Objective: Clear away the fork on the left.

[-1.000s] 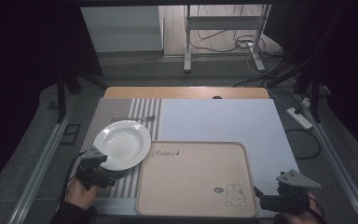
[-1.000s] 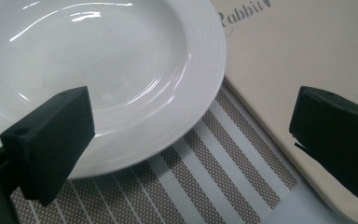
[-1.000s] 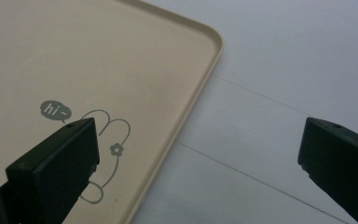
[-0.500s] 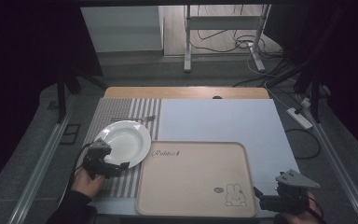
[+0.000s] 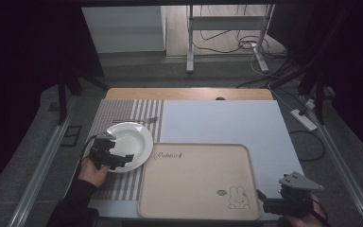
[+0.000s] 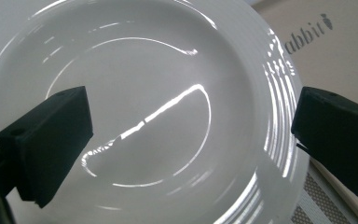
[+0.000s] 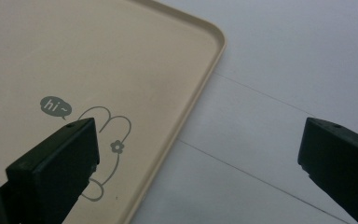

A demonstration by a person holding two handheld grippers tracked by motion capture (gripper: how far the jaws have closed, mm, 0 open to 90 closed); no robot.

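A white plate sits on a striped mat near the left edge of the worktop. Just beside it, toward the front edge, lies a big tan tray with a little rabbit drawn on it. A fork lies on the mat behind the plate.

The left tongs are over the front rim of the plate, with the jaws wide apart. I think they are lined up to take hold of the plate, maybe to move it onto the tray.

The right tongs wait at the front right corner, just off the tray, jaws apart too.

A moment ago the left tongs were farther back by the front edge. Now they have come up over the plate. The right tongs have stayed put.
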